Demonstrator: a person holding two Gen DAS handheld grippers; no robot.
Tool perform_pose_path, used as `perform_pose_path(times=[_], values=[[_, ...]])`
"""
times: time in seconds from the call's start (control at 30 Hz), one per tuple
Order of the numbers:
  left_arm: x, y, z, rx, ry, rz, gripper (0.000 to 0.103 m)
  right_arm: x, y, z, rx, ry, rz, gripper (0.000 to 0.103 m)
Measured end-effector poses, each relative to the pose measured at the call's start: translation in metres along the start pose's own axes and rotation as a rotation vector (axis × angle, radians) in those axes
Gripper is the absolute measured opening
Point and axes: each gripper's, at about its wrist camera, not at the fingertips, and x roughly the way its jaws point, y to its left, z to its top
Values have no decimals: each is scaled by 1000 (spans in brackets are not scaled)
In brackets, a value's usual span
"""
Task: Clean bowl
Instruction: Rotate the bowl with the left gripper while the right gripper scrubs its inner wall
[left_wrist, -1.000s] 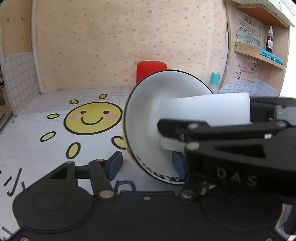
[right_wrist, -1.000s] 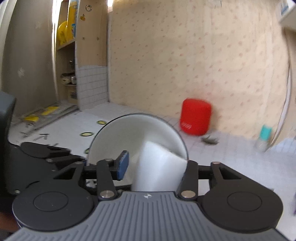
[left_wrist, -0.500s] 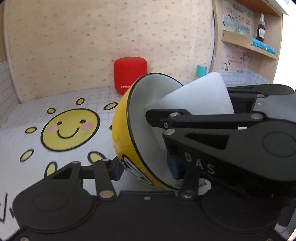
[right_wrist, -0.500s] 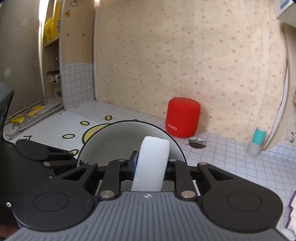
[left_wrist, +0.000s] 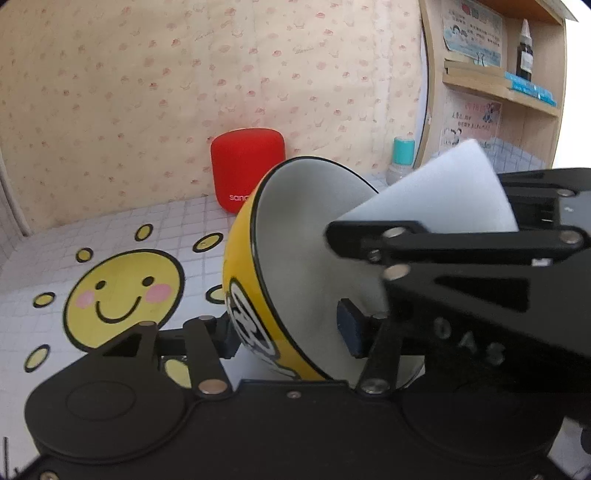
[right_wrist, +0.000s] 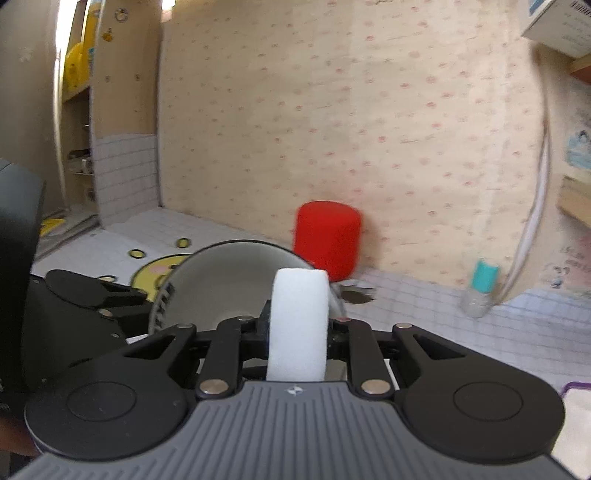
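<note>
Wiping stage, both wrist views. Your left claw (left_wrist: 291, 332) pinches the wall of the yellow bowl (left_wrist: 295, 258) near its rim, one pad (left_wrist: 349, 328) inside the white interior and the other outside; the bowl is held off the bench (left_wrist: 110, 229), tipped on its side, with its mouth facing toward 3 o'clock in the left view. Your right claw (right_wrist: 297, 325) is pressed together on a white sponge (right_wrist: 297, 325), which stands edge-on between its fingers. In the left view the sponge (left_wrist: 436, 199) enters the bowl's mouth from 3 o'clock, its long axis running roughly along the bowl's axis toward the base. In the right view the bowl (right_wrist: 229, 284) lies straight ahead at 12 o'clock, just past the sponge's leading edge. Whether sponge and interior touch cannot be told. Any coming stroke turns on this alignment: sponge axis into the open mouth, right claw nearer the interior. A red cylinder (left_wrist: 247, 168) stands at 12 o'clock behind, against the wall.
</note>
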Motion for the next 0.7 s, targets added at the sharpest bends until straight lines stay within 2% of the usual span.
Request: perform_pose_path(times=[0.27,0.57,0.7], values=[[0,4,-4,-25,-13,-30,54,-2,-3,1,7,-3,0,21],[-7,4,-10,-33,-9,-8,54,-15,5,-2,11,-8,17,24],[-11,4,-12,-49,-9,9,54,-21,8,-3,13,-10,24,39]])
